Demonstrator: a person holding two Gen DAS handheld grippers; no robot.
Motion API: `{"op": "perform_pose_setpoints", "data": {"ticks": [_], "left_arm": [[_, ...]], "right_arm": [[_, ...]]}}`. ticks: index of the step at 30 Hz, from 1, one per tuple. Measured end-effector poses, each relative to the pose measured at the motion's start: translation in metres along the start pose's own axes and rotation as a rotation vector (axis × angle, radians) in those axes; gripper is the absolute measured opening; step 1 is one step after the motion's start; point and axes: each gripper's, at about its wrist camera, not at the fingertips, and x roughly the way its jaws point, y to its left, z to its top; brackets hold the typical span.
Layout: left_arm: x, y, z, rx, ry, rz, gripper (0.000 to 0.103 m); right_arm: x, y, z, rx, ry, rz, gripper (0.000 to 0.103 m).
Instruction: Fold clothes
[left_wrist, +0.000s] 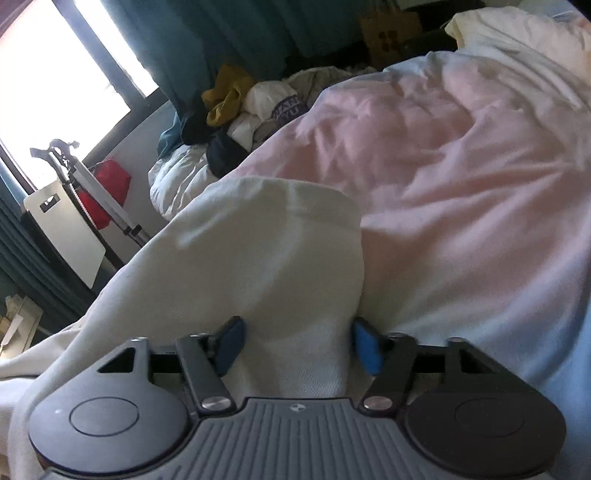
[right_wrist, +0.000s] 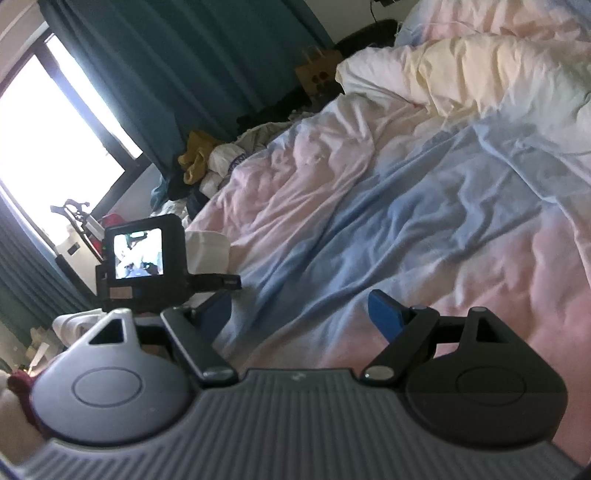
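- Two grippers are in play over a rumpled pink-and-blue duvet (right_wrist: 406, 206) on a bed.
- Left gripper (left_wrist: 295, 343): a bunch of white garment (left_wrist: 240, 258) sits between its blue pads (left_wrist: 231, 345), which touch the cloth on both sides at a fairly narrow gap. I judge this a grip, the fabric pinched into a thick wad so a whole edge can be carried at once.
- From the pads the garment rises toward 12 o'clock in the left view, then drapes off toward 8 o'clock, so most of it hangs or trails behind the grip.
- Right gripper (right_wrist: 299, 314): fingers wide apart, nothing between them, only duvet beyond. It looks free to take a second corner.
- In the right view the left gripper's camera (right_wrist: 144, 258) shows at 9 o'clock, with white cloth just beside it.
- Unfolded clothes (left_wrist: 236, 107), one mustard-yellow, are heaped at 11 o'clock by the teal curtain (left_wrist: 207, 40), probably waiting their turn.
- Folding of the white piece seems barely begun: it is not yet laid flat.
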Motion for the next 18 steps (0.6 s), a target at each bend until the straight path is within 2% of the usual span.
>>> {"op": "perform_pose_setpoints", "data": {"ticks": [1,2,4,6,10,14,18], "left_arm": [[0.000,-0.002,0.001,-0.001,-0.002,-0.016,0.016],[-0.001,-0.004,0.002,0.004,-0.007,-0.022,0.007],[-0.007,-0.008,0.004,0.023,-0.023,-0.014,0.003],[-0.016,-0.007,0.008,-0.002,-0.047,-0.029,0.003],[-0.060,0.003,0.025,-0.057,-0.175,-0.078,0.002],[-0.111,0.009,0.047,-0.091,-0.283,-0.193,0.002],[-0.155,-0.001,0.060,-0.098,-0.340,-0.370,0.002]], "right_arm": [[0.003,-0.002,0.000,0.007,0.005,-0.003,0.083],[0.004,-0.002,0.000,0.011,0.009,-0.005,0.083],[0.008,-0.003,-0.001,0.019,0.017,-0.009,0.083],[0.008,-0.002,-0.001,0.016,0.016,-0.006,0.083],[0.001,-0.002,0.001,0.015,-0.001,-0.007,0.083],[-0.007,-0.003,0.003,0.026,-0.022,-0.007,0.083],[-0.016,-0.005,0.007,0.031,-0.052,-0.015,0.083]]}}
